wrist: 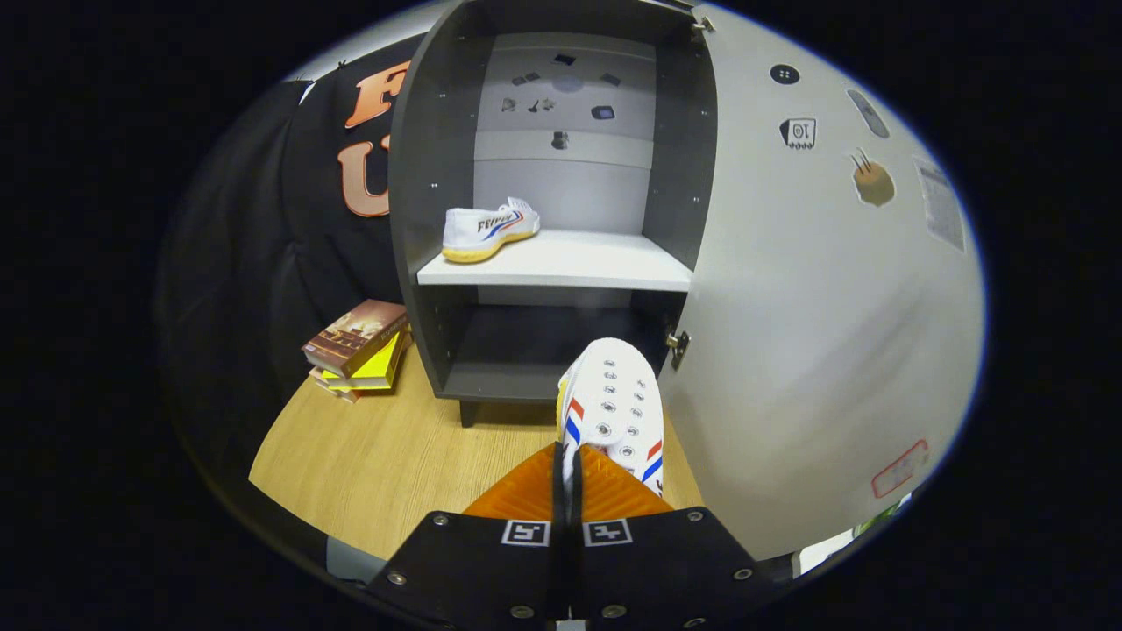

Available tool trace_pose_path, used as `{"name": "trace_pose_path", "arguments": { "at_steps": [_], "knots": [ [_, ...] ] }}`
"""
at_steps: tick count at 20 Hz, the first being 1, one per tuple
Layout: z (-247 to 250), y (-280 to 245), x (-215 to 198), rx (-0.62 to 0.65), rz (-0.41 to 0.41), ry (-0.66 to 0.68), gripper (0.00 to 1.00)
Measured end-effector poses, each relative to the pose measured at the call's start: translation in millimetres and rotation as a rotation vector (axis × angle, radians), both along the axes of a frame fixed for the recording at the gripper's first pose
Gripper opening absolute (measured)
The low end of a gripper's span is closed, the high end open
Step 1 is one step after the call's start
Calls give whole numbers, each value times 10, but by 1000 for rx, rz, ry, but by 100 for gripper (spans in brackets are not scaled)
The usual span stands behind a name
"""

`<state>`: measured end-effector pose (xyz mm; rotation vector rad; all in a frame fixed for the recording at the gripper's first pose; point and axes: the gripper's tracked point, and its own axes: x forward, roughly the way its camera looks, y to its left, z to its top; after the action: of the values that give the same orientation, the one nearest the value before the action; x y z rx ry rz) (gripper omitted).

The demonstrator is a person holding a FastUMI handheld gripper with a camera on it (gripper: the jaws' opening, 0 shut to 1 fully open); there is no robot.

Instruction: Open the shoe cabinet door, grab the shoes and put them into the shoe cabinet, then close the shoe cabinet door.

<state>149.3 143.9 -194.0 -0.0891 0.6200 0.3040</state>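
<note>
My gripper is shut on the heel edge of a white shoe with red and blue stripes, which sticks out ahead of the fingers, toe toward the cabinet. The grey shoe cabinet stands open just beyond, its pale door swung out to the right of the held shoe. A second white shoe with a yellowish sole lies on the left part of the white shelf. The compartment below the shelf is dark.
A stack of books lies on the wooden tabletop left of the cabinet. Black cloth hangs behind and to the left. The open door stands close on the right side of the held shoe.
</note>
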Motion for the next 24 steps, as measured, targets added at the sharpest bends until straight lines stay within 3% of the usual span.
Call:
{"name": "trace_pose_path", "arguments": {
  "at_steps": [8,13,20,24],
  "knots": [
    [788,44,723,-41,21,-136,0],
    [1009,167,1312,-70,38,-175,0],
    [990,480,2266,-167,93,-244,0],
    [750,636,2788,-186,81,-244,0]
  ]
}}
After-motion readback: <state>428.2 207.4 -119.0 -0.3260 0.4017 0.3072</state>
